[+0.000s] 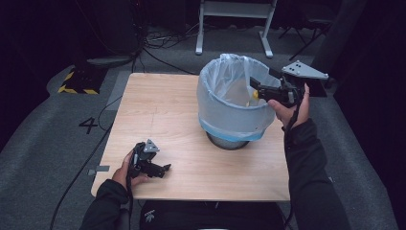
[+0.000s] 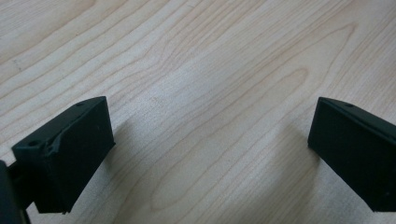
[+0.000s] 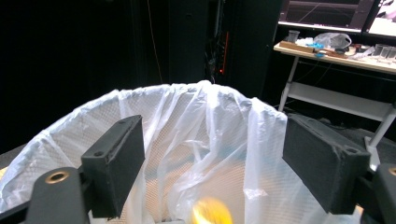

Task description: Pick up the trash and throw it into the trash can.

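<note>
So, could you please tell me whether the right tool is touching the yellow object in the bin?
Apart. The right gripper view shows the right tool open, with the blurred yellow object below between its jaws, inside the bin liner.

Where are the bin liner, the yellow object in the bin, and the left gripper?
bin liner (image 1: 230, 108): high view, on its outer wall facing the camera.
yellow object (image 3: 212, 212): right gripper view, on its blurred top, inside the bin.
left gripper (image 1: 163, 170): high view, between its fingertips, over the table.

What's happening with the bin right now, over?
Left tool open, low over bare table. Right tool open above lined bin. Blurred yellow thing below its jaws, inside bin. Nothing blocking.
</note>
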Demonstrator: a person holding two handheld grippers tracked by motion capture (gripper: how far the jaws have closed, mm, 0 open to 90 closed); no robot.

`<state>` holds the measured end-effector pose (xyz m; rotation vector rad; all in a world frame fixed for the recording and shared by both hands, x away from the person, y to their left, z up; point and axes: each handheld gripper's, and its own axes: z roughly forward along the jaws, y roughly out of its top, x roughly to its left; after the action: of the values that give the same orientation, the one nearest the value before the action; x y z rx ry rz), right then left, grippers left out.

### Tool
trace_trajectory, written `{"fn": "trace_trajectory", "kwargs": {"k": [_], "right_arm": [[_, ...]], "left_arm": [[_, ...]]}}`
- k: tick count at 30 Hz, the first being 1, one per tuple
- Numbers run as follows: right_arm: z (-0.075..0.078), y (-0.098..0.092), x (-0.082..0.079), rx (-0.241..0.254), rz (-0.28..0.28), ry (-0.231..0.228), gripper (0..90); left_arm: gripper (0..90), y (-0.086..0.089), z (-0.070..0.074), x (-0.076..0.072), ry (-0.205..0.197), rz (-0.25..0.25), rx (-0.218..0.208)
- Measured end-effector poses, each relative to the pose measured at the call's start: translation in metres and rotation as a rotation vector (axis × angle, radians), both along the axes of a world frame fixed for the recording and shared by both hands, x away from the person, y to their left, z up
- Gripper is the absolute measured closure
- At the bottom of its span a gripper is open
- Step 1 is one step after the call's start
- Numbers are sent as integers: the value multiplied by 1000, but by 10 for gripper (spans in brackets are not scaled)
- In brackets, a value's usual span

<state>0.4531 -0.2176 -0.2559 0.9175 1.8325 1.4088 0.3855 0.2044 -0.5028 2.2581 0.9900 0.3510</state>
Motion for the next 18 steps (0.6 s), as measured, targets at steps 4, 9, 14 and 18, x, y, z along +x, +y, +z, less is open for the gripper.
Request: {"fn": "trace_trajectory", "kwargs": {"k": [4, 9, 14, 18], "right_arm": [[1, -12, -10, -30, 8, -12, 209], [-1, -26, -23, -31, -2, -36, 215], [-7, -41, -32, -58, -3, -34, 209], [-15, -55, -41, -40, 11, -24, 203]], "left_arm": [[2, 0, 0, 0, -2, -3, 1], [1, 0, 0, 1, -5, -7, 4], [1, 0, 0, 0, 0, -5, 1], [1, 0, 0, 0, 1, -5, 0]]}}
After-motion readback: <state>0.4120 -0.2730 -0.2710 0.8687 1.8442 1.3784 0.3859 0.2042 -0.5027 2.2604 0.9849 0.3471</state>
